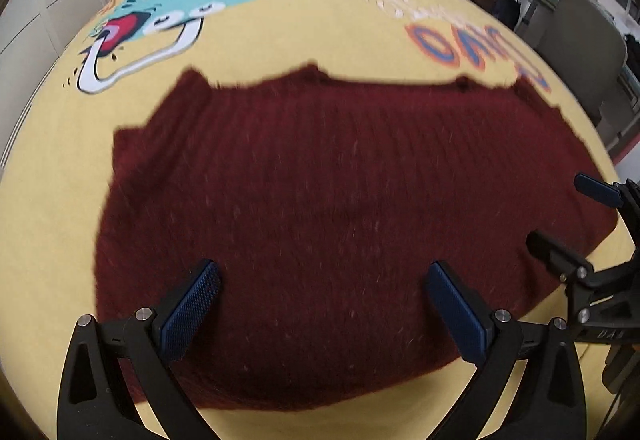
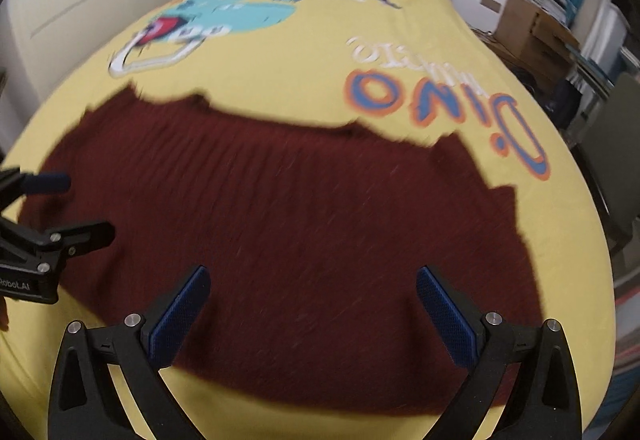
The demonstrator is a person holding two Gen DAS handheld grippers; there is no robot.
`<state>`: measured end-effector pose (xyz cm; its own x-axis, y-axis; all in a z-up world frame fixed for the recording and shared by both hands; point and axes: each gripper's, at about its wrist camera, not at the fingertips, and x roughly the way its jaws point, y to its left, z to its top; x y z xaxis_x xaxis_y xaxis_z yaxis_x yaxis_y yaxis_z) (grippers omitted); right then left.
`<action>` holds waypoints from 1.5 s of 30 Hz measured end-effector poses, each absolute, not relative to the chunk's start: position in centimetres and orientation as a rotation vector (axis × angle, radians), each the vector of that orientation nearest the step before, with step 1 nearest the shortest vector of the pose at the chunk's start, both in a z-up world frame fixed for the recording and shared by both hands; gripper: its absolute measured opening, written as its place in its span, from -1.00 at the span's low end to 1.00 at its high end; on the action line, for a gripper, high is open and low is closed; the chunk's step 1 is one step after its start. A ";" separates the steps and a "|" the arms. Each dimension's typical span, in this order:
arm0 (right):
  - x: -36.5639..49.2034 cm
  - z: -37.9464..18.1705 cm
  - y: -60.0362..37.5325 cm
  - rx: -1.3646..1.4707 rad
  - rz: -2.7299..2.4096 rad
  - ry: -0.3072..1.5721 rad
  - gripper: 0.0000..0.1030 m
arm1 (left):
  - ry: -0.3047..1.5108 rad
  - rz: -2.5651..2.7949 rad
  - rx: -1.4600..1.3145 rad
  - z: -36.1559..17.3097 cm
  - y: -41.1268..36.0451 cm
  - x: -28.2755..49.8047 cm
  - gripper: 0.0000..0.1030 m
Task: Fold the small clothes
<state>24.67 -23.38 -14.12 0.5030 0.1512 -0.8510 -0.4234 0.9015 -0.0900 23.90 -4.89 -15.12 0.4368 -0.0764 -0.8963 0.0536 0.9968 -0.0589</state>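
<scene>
Your left tool [image 1: 322, 304] and right tool [image 2: 312, 310] both stood wide apart, gripping nothing, above the maroon knit garment [image 1: 320, 224] spread flat on the yellow dinosaur bedspread [image 1: 300, 32]. Cardboard boxes [image 2: 532, 28] and a chair [image 1: 580, 52] flanked the bed.

— What are we working on here?
— We have a bed [image 1: 400, 52] under a yellow cover [image 2: 304, 72] printed with a teal cartoon dinosaur [image 1: 200, 0] and blue-and-orange lettering [image 2: 440, 108].
— And what do we see lying on it?
— A dark red knitted garment [image 1: 320, 220], spread flat across the near part.
</scene>
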 end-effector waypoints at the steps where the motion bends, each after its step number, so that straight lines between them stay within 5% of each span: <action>1: 24.4 -14.8 -23.4 -0.311 0.351 0.997 0.99 | 1.121 -0.076 -0.020 -15.5 -4.8 23.7 0.97; 30: 24.5 -18.4 -33.1 -0.076 0.225 0.982 0.99 | 1.055 0.001 -0.091 -17.9 0.9 20.2 0.99; 45: 22.1 -12.0 -31.5 -0.121 0.241 1.059 0.99 | 1.137 -0.045 -0.176 -11.5 5.7 22.5 0.98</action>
